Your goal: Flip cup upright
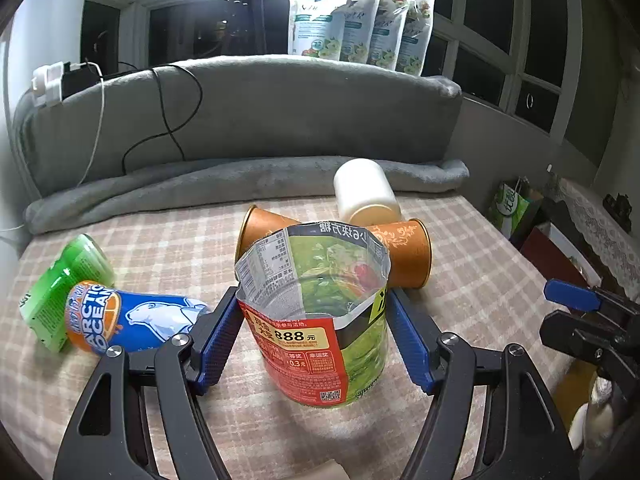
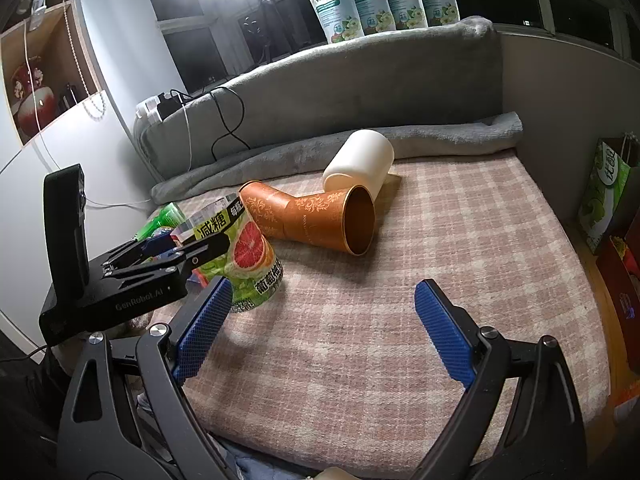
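**Clear plastic cup stands upright between my left fingers; others lie on their sides**

Clear plastic with a red and green printed wrapper: that is the cup [image 1: 320, 320] standing between the fingers of my left claw [image 1: 316, 338]. It sits upright on the checked cloth [image 1: 480, 300], open mouth up, its torn wrapper edge ragged around the rim. My left jaws stand wide, one blue pad on each side of the cup; the left pad is at or almost at the wrapper and the right pad stands a little apart, so I judge I am not squeezing it. For this cup the flip looks done, and what remains is to draw the claw away without knocking it.

Just behind it lie two brown paper cups [image 1: 404, 254], both on their sides, touching each other, one mouth facing the right. A white cup [image 1: 366, 194] lies tilted behind them, leaning on the brown pair. To the left a blue bottle [image 1: 132, 318] with a bear on it and a green container [image 1: 66, 280] lie on their sides, touching.

My right claw [image 2: 322, 330] hangs open over bare cloth, holding nothing, well short of the brown cups. If the task covers every cup, I judge three are left to turn.
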